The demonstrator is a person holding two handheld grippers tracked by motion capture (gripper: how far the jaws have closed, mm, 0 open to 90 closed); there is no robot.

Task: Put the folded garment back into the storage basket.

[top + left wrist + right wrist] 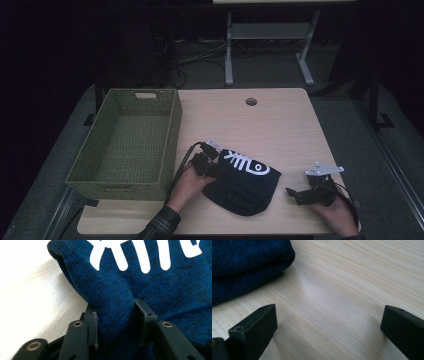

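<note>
Left gripper on dark garment, basket

Dim room, grey floor, metal table frame behind.

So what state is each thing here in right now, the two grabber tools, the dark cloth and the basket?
Left gripper: shut on a bunched fold of the blue knit garment.
Right gripper: open, nothing between its jaws, just right of the garment.
Blue knit garment: folded, lying on the table, white print facing up.
Green basket: upright, empty.
Table: holds the basket and the garment.
</note>
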